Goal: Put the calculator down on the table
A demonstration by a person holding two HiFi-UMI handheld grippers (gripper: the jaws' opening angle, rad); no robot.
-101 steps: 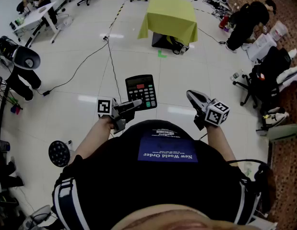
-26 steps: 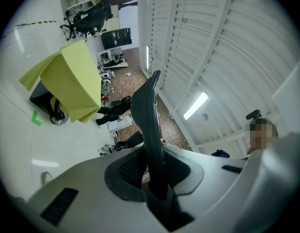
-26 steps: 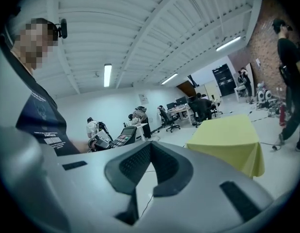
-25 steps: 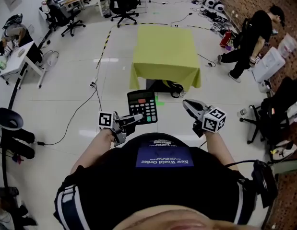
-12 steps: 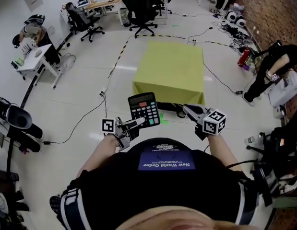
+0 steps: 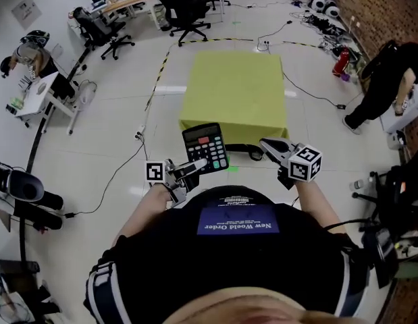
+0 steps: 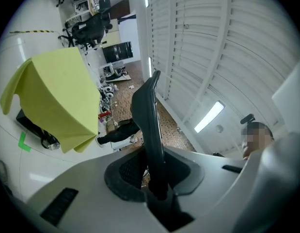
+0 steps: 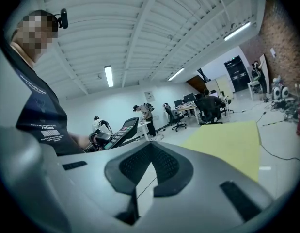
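Holding the calculator [image 6: 204, 148] clamped in the left gripper [image 6: 197, 165], just short of the table [image 6: 236, 86], with the right gripper [image 6: 266, 143] closed on nothing; judged mid-approach, next calling for reaching over the table, lowering flat, then unclamping

The right gripper [image 8: 150, 147] has its jaws together at the tips, with nothing between them. Beyond them on the left, the calculator [image 8: 121, 131] sits tilted in the left gripper [image 8: 98, 140]. On the right stands the table [image 8: 232, 142] under a yellow-green cloth.

One calculator [image 6: 204, 147], one yellow-green table [image 6: 233, 90], two grippers [image 6: 194, 166] [image 6: 268, 144]
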